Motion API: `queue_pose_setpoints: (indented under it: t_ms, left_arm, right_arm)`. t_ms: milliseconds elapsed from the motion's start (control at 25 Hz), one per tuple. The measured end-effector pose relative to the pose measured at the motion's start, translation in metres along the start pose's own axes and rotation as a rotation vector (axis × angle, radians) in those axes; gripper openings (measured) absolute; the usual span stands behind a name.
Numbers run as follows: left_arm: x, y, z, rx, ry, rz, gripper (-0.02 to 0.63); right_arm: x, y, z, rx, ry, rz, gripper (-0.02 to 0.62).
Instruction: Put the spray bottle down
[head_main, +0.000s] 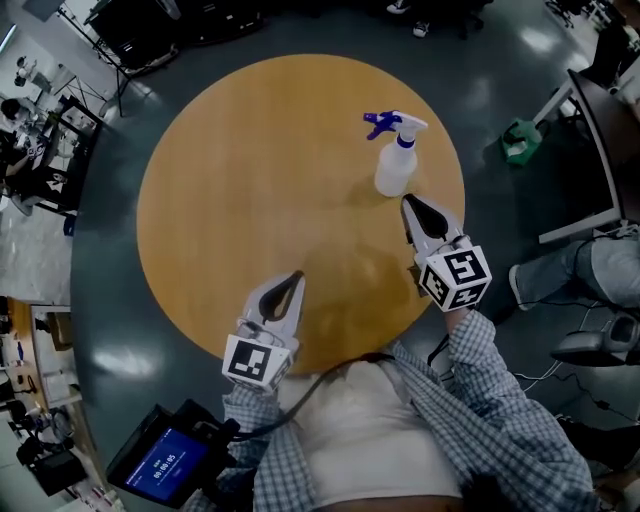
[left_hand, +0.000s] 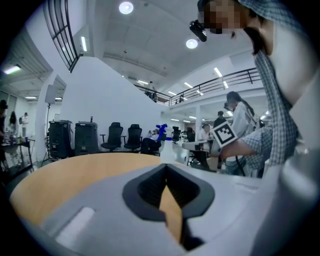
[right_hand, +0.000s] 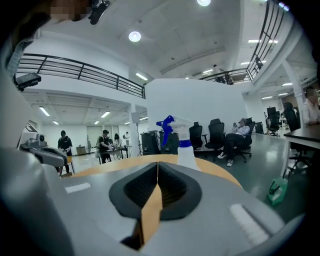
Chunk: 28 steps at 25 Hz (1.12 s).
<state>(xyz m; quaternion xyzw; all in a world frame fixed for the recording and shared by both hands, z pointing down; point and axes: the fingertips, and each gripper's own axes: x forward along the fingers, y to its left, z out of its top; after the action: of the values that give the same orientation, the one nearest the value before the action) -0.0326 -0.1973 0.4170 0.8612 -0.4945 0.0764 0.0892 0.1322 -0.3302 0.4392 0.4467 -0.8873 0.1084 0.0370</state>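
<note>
A clear spray bottle (head_main: 394, 165) with a blue trigger and white head stands upright on the round wooden table (head_main: 250, 180), toward its far right. My right gripper (head_main: 412, 203) sits just short of the bottle, apart from it, its jaws shut with nothing between them. In the right gripper view the spray bottle (right_hand: 183, 145) rises just past the shut right gripper (right_hand: 157, 167). My left gripper (head_main: 297, 277) rests over the table's near edge, jaws shut and empty; the left gripper view shows the left gripper (left_hand: 166, 170) closed, with the spray bottle (left_hand: 161, 134) small in the distance.
Grey floor surrounds the table. A green object (head_main: 521, 141) lies on the floor at the right, next to a desk frame (head_main: 590, 160). Office chairs (right_hand: 217, 135) and people stand in the background. A screen device (head_main: 165, 460) hangs at the person's left hip.
</note>
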Motion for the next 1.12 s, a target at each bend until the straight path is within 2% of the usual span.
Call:
queue_pose_setpoints:
  t_ms: [40,280,1120]
  left_arm:
    - [-0.001,-0.001,0.0,0.001,0.001,-0.003,0.0]
    - [-0.01,-0.003,0.005,0.001,-0.006,-0.01,0.0]
    - [-0.011,-0.003,0.008,0.017,-0.017,-0.021,0.0]
  right_arm:
    - [-0.002,0.004,-0.001,0.007,-0.001,0.001,0.003]
    - [-0.011,0.022,0.0,0.017,0.01,0.019,0.003]
    - [-0.012,0.023,0.001,0.003,0.019,0.02,0.003]
